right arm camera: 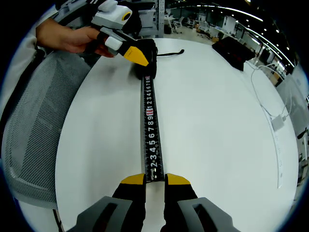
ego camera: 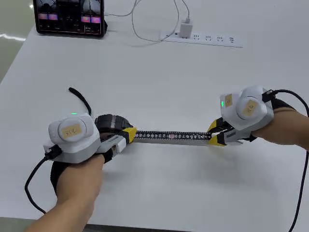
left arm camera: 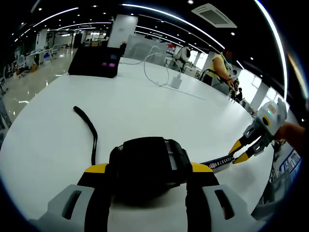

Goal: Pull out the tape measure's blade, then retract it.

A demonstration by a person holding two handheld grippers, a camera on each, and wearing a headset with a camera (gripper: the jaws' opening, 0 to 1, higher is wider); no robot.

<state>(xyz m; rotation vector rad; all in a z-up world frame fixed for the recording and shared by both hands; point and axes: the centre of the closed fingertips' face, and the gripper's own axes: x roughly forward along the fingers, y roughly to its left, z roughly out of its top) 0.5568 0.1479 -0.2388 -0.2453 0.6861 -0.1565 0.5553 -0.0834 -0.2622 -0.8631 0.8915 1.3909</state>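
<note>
A black tape measure case rests on the white table, and my left gripper is shut on it; in the left gripper view the case sits between the yellow-tipped jaws. Its black blade with white numbers runs out to the right, a short stretch above the table. My right gripper is shut on the blade's end; in the right gripper view the blade leads from the gripper back to the case. A black wrist strap trails from the case.
A tablet stands at the table's far left corner. A white power strip with a plugged charger and cable lies at the far edge. A grey mesh chair stands beside the table in the right gripper view.
</note>
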